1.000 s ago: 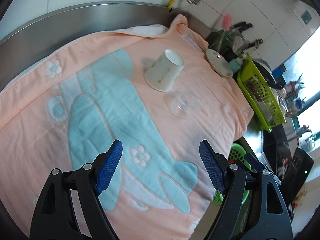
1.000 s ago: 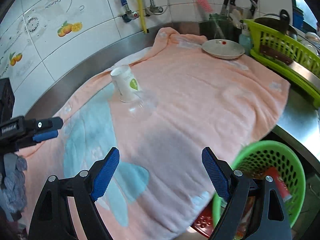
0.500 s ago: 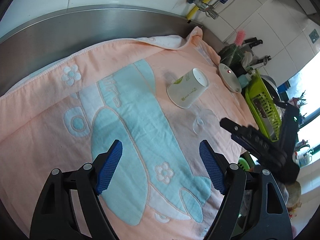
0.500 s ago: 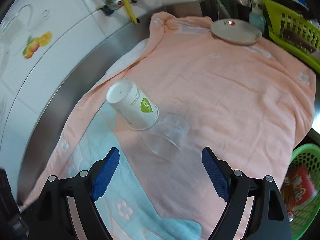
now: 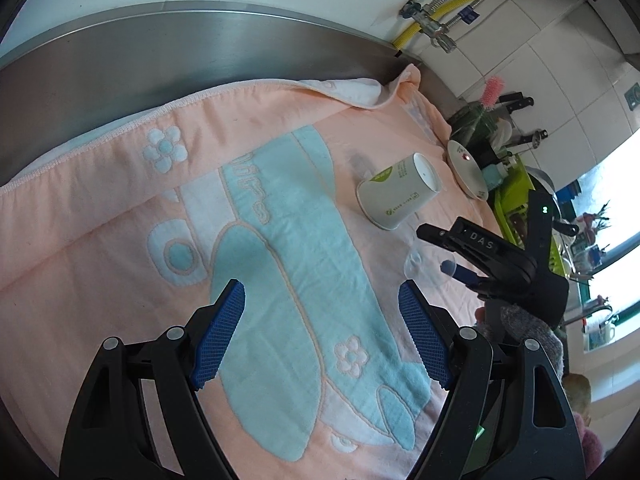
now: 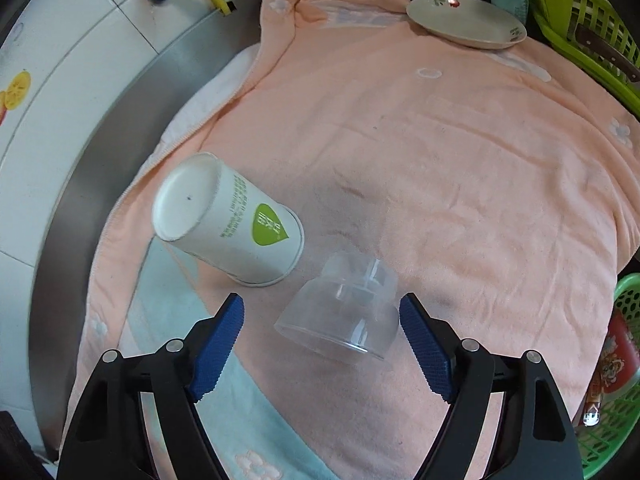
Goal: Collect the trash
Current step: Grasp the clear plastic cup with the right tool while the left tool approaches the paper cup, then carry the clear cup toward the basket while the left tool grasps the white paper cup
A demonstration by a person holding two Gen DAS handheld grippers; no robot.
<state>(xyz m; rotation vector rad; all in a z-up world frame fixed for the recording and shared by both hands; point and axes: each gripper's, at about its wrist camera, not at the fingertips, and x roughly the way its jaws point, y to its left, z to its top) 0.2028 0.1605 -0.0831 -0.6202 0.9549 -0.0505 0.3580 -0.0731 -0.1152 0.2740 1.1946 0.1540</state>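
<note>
A clear plastic cup (image 6: 344, 316) lies on its side on the peach towel (image 6: 460, 168), between the blue pads of my right gripper (image 6: 322, 340). The jaws are closing and the pads do not touch the cup. A white paper cup (image 6: 228, 228) with a green leaf mark lies tipped just left of it. In the left wrist view my left gripper (image 5: 322, 338) hovers open over the towel's blue airplane print (image 5: 280, 264) with nothing between its fingers. The paper cup (image 5: 398, 194) and the clear cup (image 5: 418, 262) lie ahead of it to the right, under the right gripper's body (image 5: 492, 260).
A plate (image 6: 466, 20) rests at the towel's far corner beside a green dish rack (image 6: 588, 28). A green basket (image 6: 612, 380) holding wrappers stands off the towel's right edge. A steel backsplash (image 5: 180, 44) and tiled wall with pipes run behind.
My right gripper has swept in and down until the clear cup lies between its pads. The left gripper has drifted over the towel, staying open.
</note>
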